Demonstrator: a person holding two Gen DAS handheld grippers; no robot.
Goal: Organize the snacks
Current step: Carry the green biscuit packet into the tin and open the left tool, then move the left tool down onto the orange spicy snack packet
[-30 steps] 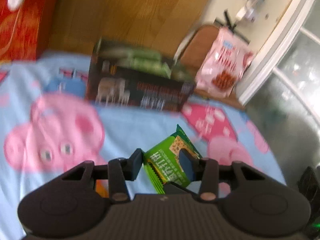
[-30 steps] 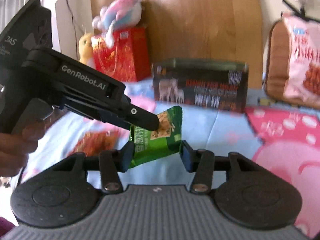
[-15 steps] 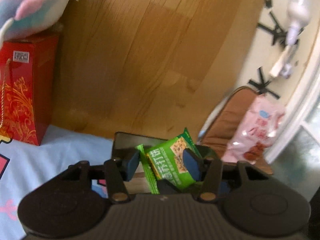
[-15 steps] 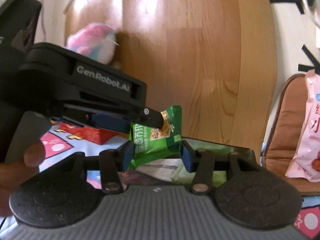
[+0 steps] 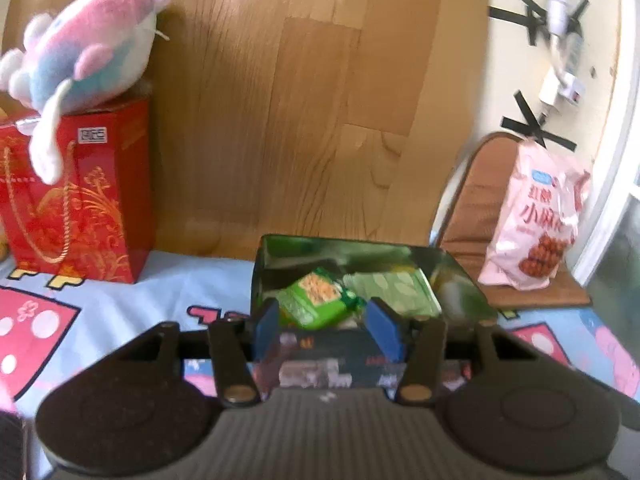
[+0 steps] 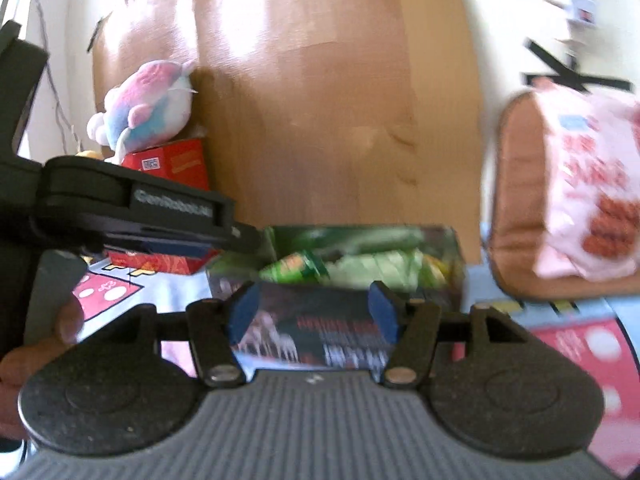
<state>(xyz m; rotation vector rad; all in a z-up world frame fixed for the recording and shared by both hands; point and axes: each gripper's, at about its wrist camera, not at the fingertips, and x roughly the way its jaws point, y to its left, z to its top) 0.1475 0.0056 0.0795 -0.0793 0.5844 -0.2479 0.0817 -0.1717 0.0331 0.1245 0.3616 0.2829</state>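
Observation:
A dark open box [image 5: 464, 276] stands on the cartoon-print cloth and holds several green snack packets. A green snack packet [image 5: 316, 300] lies inside it at the front left; it also shows in the right wrist view [image 6: 296, 266]. My left gripper [image 5: 326, 326] is open and empty just in front of the box's near wall. My right gripper [image 6: 312, 314] is open and empty before the same box [image 6: 320, 332]. The left gripper's body [image 6: 132, 216] reaches in from the left in the right wrist view.
A red gift bag [image 5: 76, 196] with a plush toy [image 5: 84, 48] on top stands at the back left. A pink snack bag [image 5: 536, 220] leans on a brown cushion [image 5: 476, 196] at the right. A wooden board [image 5: 304, 100] backs the scene.
Both grippers held the green packet and carried it up over the box. Both have opened, and the packet now lies in the box.

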